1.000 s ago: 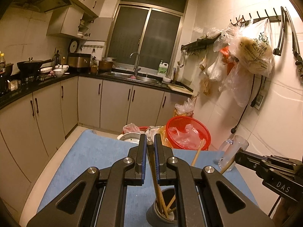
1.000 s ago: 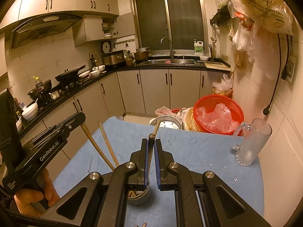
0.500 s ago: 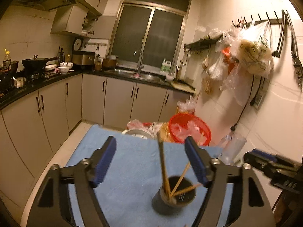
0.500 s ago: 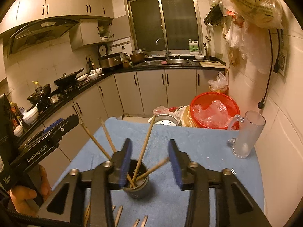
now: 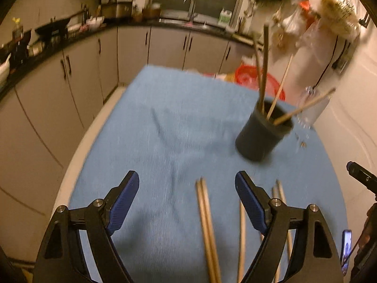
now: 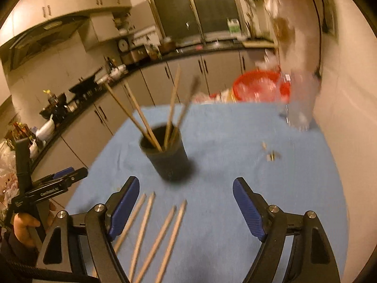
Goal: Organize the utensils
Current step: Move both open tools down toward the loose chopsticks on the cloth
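Note:
A dark cup [image 5: 261,133] holding several wooden chopsticks stands on the blue cloth [image 5: 183,122]; it also shows in the right wrist view [image 6: 168,155]. Several loose chopsticks [image 5: 208,231] lie on the cloth near me, also in the right wrist view [image 6: 155,233]. My left gripper [image 5: 187,200] is open and empty, low over the loose chopsticks. My right gripper [image 6: 186,205] is open and empty, just short of the cup, above the loose chopsticks. The left gripper appears at the left edge of the right wrist view [image 6: 59,181].
A clear glass mug [image 6: 301,99] stands at the cloth's far right by the wall. A red basket [image 6: 261,89] sits beyond the table. Small bits [image 6: 271,153] lie on the cloth right of the cup. Kitchen cabinets run along the left and back.
Both grippers let go of their chopsticks into the cup, opened wide, and pulled back and tilted down toward the loose chopsticks on the cloth.

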### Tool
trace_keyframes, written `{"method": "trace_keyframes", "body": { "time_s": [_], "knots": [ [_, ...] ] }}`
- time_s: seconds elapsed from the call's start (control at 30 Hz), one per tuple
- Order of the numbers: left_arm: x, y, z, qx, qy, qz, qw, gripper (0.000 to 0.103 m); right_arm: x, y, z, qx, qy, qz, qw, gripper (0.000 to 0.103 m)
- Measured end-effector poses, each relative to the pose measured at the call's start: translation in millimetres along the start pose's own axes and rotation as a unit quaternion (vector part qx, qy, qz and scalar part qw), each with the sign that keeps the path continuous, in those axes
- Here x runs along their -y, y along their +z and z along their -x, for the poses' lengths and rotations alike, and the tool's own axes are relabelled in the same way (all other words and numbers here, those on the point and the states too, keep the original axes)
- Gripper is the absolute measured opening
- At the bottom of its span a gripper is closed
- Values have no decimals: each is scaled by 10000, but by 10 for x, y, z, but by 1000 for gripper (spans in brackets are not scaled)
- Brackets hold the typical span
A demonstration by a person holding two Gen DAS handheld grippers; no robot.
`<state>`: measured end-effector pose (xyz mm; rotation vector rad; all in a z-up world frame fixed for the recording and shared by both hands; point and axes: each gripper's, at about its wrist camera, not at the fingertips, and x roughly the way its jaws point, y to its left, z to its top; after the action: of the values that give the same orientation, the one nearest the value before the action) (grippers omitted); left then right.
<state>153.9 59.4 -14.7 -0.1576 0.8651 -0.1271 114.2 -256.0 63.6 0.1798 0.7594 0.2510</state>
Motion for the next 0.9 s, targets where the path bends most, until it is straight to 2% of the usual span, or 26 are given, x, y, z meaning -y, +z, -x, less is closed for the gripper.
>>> {"method": "trace_keyframes", "body": {
  "time_s": [0.23, 0.4, 0.53, 0.67, 0.73, 0.9],
  "knots": [
    [-70, -210, -174, -558, 64, 134, 9983, 82, 198, -328, -162, -439, -15, -376, 9983, 85],
    [-23, -190, -295, -851, 151, 196, 9961, 82, 176, -420, -232, -621, 7, -439, 9971, 85],
    [34, -159, -508, -1293, 560, 76, 9900, 82, 91, -417, -275, -701, 12, -330, 9970, 85],
    [70, -116, -642, -1408, 855, -21, 9863, 81, 23, -427, -299, -738, 39, -242, 9970, 85],
    [96, -99, -682, -1443, 879, -90, 9856, 77, -1, -431, -309, -755, 45, -209, 9969, 85],
    [169, -80, -753, -1486, 911, -230, 9844, 77, -21, -419, -357, -804, 37, -158, 9966, 85]
  ]
}}
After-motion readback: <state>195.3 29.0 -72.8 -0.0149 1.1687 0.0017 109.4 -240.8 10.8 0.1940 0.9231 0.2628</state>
